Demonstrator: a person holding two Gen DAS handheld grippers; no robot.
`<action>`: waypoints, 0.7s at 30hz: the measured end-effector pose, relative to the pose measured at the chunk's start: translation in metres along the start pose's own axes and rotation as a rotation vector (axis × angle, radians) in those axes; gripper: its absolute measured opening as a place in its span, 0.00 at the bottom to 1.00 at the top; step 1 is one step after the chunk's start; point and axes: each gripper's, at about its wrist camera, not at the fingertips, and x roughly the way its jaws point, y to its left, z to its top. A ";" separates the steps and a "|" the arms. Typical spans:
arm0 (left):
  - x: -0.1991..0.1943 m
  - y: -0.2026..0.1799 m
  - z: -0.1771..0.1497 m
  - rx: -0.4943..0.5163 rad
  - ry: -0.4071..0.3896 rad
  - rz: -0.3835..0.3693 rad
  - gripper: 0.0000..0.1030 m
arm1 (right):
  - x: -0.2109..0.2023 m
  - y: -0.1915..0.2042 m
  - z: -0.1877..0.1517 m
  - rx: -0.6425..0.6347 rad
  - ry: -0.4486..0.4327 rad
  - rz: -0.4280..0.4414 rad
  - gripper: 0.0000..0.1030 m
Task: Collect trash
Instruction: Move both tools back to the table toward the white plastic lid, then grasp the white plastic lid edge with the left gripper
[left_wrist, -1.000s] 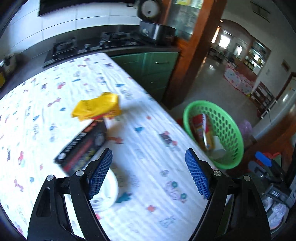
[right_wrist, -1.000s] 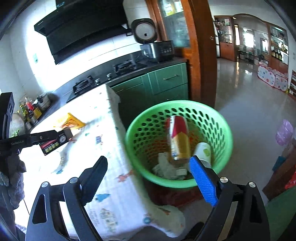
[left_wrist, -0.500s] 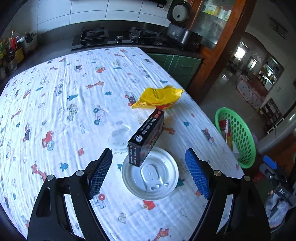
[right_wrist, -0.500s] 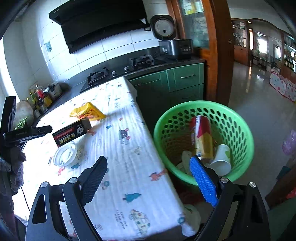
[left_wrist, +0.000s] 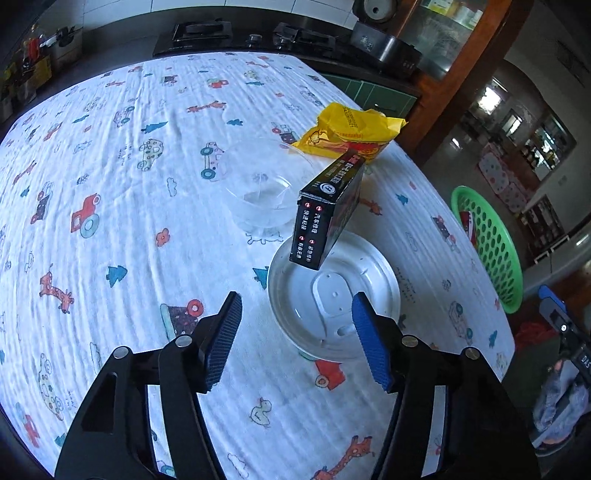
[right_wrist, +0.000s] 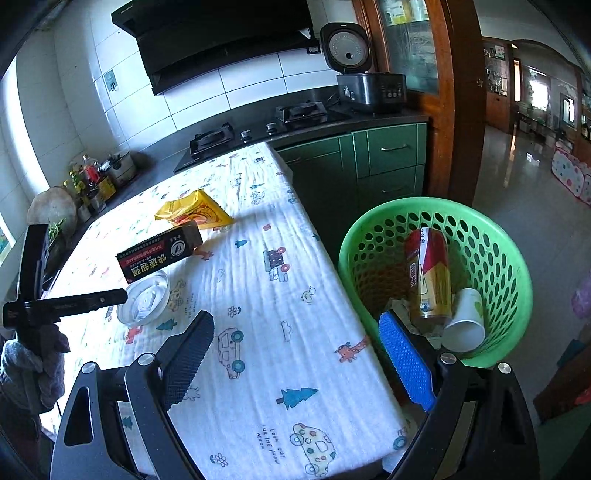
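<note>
Left tongs gape empty above the white lid at centre frame; right tongs gape empty, lower centre.

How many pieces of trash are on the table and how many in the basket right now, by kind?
On the table:
black box: 1
yellow wrapper: 1
white plastic lid: 1
clear plastic cup: 1
In the green basket:
red and gold can: 1
white paper cup: 1
crumpled paper: 1
Total: 7
</note>
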 end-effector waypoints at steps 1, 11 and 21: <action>0.002 0.002 0.000 -0.010 0.006 -0.002 0.53 | 0.000 0.000 -0.001 0.000 0.001 0.000 0.85; 0.011 0.006 0.000 -0.019 0.028 0.014 0.28 | 0.006 0.007 -0.002 -0.014 0.014 0.011 0.85; -0.003 0.005 -0.013 0.001 0.043 0.001 0.06 | 0.007 0.024 0.001 -0.044 0.024 0.039 0.85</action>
